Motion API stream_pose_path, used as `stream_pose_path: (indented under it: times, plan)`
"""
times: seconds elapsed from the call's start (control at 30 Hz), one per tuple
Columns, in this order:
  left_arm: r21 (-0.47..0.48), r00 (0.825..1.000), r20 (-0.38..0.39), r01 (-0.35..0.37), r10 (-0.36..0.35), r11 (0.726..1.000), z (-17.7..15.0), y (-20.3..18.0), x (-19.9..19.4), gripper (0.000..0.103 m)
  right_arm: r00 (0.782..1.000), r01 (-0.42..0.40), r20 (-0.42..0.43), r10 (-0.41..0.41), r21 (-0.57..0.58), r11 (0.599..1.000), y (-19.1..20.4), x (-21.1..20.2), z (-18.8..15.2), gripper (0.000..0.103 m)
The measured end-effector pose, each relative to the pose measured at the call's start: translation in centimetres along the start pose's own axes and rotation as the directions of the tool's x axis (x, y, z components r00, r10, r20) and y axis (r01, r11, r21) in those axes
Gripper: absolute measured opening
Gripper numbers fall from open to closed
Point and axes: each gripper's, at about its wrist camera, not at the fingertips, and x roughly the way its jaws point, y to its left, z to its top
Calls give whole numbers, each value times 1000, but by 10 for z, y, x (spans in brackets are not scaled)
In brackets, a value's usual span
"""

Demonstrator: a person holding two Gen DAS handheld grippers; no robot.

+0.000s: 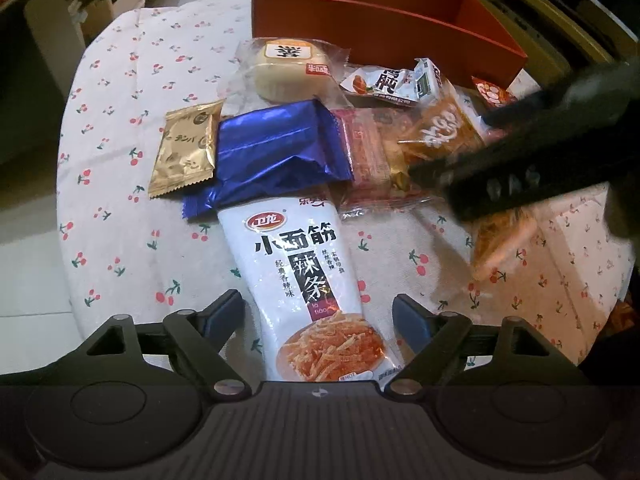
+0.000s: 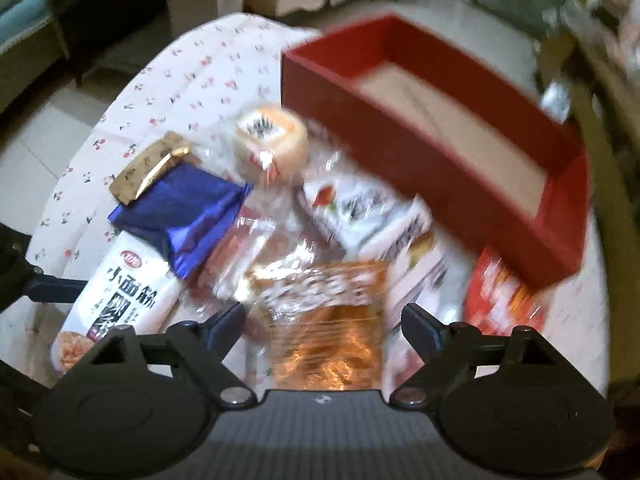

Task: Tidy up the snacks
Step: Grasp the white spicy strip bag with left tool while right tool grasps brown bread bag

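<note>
A tabletop [image 1: 120,92] covered in a white cloth printed with small red cherries fills both views, and at its far side stands an open red box [image 1: 384,20], with no snacks visible in the part of its pale inside that shows. Between the box and the cameras lies a loose heap of snack packets. The largest is a long white spicy-strip packet [image 1: 304,296] with black Chinese lettering; its long axis runs straight away from the left tool [image 1: 318,312], and its near end lies directly between that tool's two spread blue-tipped fingers, neither of which is seen to touch it. A crumpled blue foil packet [image 1: 276,152] overlaps the white packet's far end, with a gold sachet [image 1: 186,148] to its left and a round pale bun in clear wrap [image 1: 290,68] beyond, near the box wall. The right tool [image 2: 322,318], also released and holding nothing, hovers over a clear packet of orange snacks [image 2: 324,320] that lies between its parted fingers; the right view is blurred, so contact cannot be judged. The left tool looks best placed to take the white packet, closing across its narrow width, then carrying it forward and to the right to the box.
</note>
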Motion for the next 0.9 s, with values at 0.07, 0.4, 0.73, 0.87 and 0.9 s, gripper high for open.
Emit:
stream_pose_path:
  times: [0.07, 0.4, 0.73, 0.87, 0.9]
  plan:
    - [3, 1000, -2, 4, -4, 1000, 1, -1, 2, 91, 1000, -3, -17, 4, 14, 1000, -1, 6, -11, 85]
    - [5, 999, 19, -45, 45, 999, 2, 0, -4, 58, 997, -79, 37, 73, 231, 970, -19, -10, -52, 35]
    - [32, 995, 43, -91, 90, 995, -7, -15, -32, 36, 979, -135, 183, 85, 281, 950, -18, -57, -73, 33]
    - [65, 996, 58, -74, 70, 995, -9, -19, -41, 32, 972, -150, 219, 85, 303, 941, -19, -68, -75, 32]
    - [72, 996, 59, -78, 73, 994, -8, -19, -39, 31, 973, -148, 216, 82, 309, 940, -20, -67, -75, 32]
